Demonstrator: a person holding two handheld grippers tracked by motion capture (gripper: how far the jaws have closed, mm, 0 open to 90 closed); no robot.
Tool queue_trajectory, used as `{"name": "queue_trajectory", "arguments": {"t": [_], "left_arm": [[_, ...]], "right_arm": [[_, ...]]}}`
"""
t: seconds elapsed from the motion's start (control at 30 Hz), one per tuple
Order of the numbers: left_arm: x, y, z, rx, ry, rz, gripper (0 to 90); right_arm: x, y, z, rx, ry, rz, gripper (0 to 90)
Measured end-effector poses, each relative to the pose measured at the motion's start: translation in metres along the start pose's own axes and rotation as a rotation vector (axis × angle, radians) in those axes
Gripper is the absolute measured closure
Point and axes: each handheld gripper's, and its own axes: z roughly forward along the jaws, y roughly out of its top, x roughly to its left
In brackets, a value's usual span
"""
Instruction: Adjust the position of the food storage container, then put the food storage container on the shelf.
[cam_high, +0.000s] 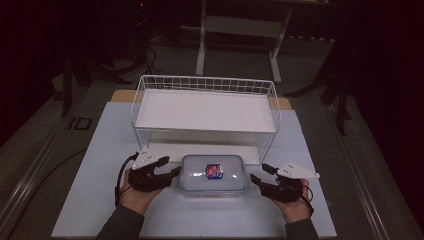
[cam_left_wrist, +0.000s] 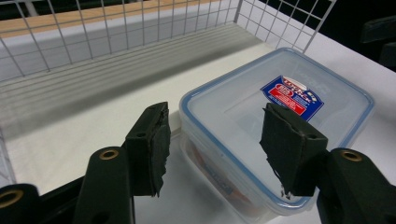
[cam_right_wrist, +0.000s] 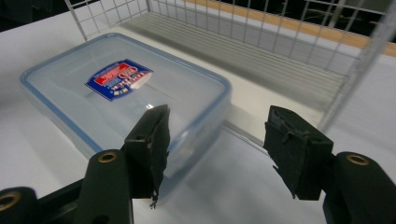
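A clear plastic container (cam_high: 213, 173) with a blue-rimmed lid and a blue and red label lies on the white table top (cam_high: 95, 195), just in front of the wire basket. My left gripper (cam_high: 170, 166) is at its left end. In the left gripper view the container (cam_left_wrist: 280, 107) has its near corner between the jaws of that gripper (cam_left_wrist: 215, 123), which stand apart without pressing on it. My right gripper (cam_high: 258, 172) is just off the right end, open. In the right gripper view the container (cam_right_wrist: 126, 88) sits beside the left jaw of that gripper (cam_right_wrist: 217, 128).
A white wire basket (cam_high: 205, 78) with a white floor stands behind the container, its front wall close to it (cam_left_wrist: 140, 28) (cam_right_wrist: 359, 56). A white frame stand (cam_high: 202, 45) is on the dark floor beyond the table. Bare table top lies to either side.
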Motion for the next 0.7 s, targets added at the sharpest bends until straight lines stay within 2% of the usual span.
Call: {"name": "queue_trajectory", "arguments": {"t": [0.47, 0.7], "left_arm": [[-0.002, -0.003, 0.01, 0.024, -0.032, -0.013, 37.1], [-0.002, -0.006, 0.019, 0.048, -0.071, -0.034, 34.9]], "right_arm": [[0.004, 0.003, 0.018, 0.013, 0.055, 0.044, 38.3], [0.002, 0.002, 0.024, 0.028, 0.08, 0.076, 35.0]]}}
